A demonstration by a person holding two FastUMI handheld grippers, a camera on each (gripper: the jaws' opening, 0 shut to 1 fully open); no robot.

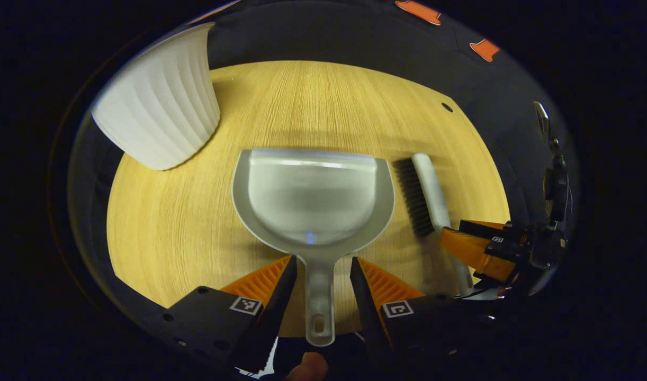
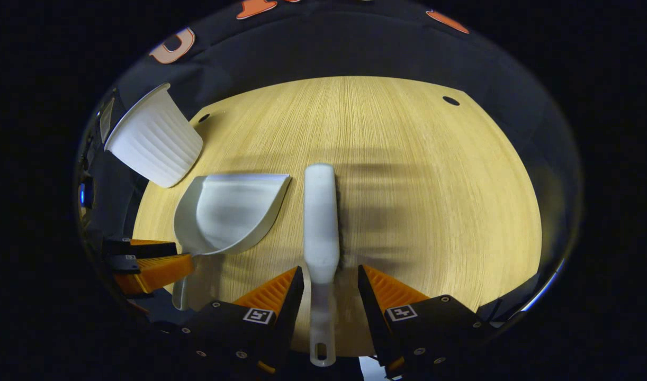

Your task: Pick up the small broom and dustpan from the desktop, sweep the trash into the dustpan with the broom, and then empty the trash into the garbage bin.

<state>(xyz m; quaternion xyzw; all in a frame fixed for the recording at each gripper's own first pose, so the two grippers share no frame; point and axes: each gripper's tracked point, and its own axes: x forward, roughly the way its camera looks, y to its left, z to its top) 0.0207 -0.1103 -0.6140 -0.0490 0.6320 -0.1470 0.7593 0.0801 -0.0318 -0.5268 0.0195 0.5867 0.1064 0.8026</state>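
Pickup step: the left gripper (image 1: 318,278) straddles the dustpan (image 1: 313,196) handle, released; the right gripper (image 2: 331,286), also released, straddles the broom (image 2: 321,222) just right of the dustpan. Next: clench both, lift off the tabletop (image 2: 419,174).

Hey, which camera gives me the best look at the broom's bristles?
The left gripper view. There the broom lies on its side beside the dustpan, so its dark bristle row faces the camera. In the right gripper view the broom shows mostly its pale back and handle, with only a blurred dark edge of bristles.
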